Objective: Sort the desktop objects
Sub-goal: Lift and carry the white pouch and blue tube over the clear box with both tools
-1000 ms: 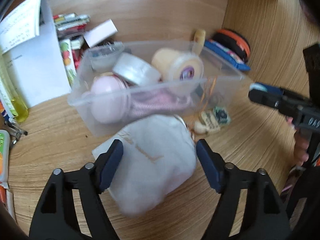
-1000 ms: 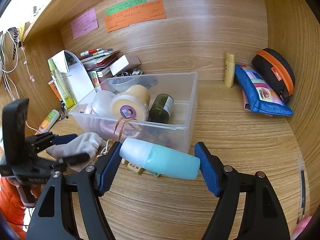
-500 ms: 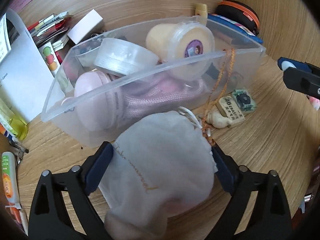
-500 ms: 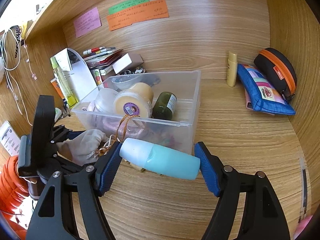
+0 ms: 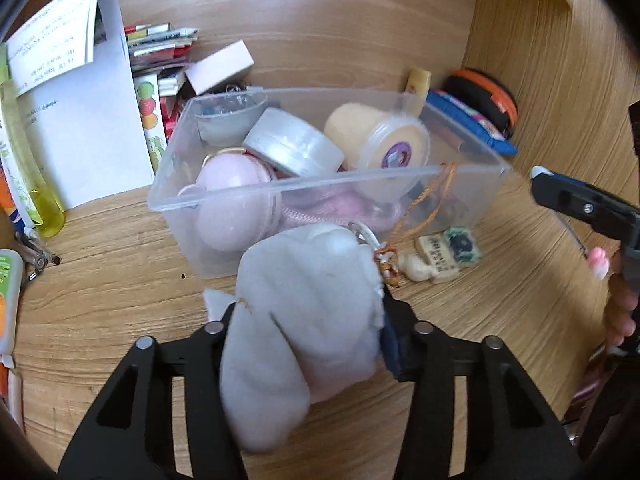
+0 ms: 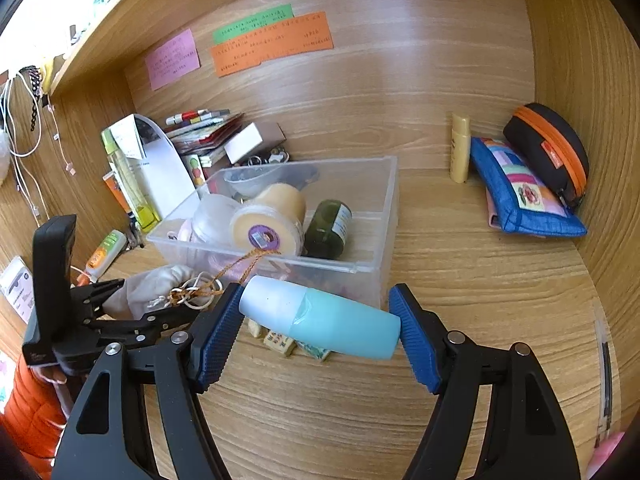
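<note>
The left tongs [image 5: 308, 328] are closing on a soft white cloth pouch [image 5: 308, 308], which bulges between the pads and hides the left one; the pouch hangs just in front of the clear plastic bin [image 5: 472, 172], its drawstring knotted to an orange cord [image 5: 436, 200] that runs up over the bin's front rim. The right tongs [image 6: 320, 320] are clamped end to end on a teal bottle with a white cap [image 6: 320, 316], held crosswise just in front of the bin's near wall.

Inside the bin lie a cream tub with a purple sticker [image 5: 384, 140], a silvery round tin [image 5: 292, 148], a pink round case [image 5: 232, 196], a clear bowl [image 5: 230, 120] at the back and pink cord [image 5: 332, 208] along the bottom. On the desk [image 5: 100, 280] just in front of the bin sit small erasers [image 5: 444, 252].

Only the right wrist view shows a dark green jar [image 6: 328, 228] lying in the bin beside the cream tub, the coloured sticky notes [image 6: 272, 44] on the wall behind the bin, and the whole of the blue patchwork pouch [image 6: 520, 196] and black case with orange zip [image 6: 548, 148], well to the right of the bin. The left wrist view alone shows the pink case clearly, and a nail clipper [image 5: 36, 256] left of the bin.
</note>
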`<state>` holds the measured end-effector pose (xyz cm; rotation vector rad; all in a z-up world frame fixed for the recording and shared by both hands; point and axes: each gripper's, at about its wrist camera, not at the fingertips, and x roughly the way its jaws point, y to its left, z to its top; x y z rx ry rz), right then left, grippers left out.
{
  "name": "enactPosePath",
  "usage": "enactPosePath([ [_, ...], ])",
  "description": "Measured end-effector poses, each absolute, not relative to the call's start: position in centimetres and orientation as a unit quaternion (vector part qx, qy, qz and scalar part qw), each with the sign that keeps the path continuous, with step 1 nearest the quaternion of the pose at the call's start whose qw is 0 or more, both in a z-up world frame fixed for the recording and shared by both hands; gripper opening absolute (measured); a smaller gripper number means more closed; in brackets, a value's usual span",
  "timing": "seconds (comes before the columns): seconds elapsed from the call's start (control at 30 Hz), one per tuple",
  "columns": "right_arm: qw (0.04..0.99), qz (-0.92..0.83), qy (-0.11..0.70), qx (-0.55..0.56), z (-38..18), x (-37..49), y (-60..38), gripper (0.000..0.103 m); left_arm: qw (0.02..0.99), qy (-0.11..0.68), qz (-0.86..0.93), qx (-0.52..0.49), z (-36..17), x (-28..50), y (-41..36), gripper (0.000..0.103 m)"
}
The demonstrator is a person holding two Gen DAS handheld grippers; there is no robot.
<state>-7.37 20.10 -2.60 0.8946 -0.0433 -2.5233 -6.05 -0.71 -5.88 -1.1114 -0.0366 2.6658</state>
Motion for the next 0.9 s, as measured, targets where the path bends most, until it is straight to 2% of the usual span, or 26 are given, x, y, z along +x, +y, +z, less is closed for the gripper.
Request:
enactPosePath([
  [0.43,0.236,-0.924,-0.012,0.300,-0.9,-8.0,19.1,0.070,0.171,-0.047,0.925,-0.336,-1.8,-5.7,-0.4,0.043],
  [0.9,0.240,-0.922,-0.022,0.303,-0.8,-10.2,18.6,0.070,0.194,-0.076,0.920,-0.333,-0.3,-5.0,-2.0,0.042],
])
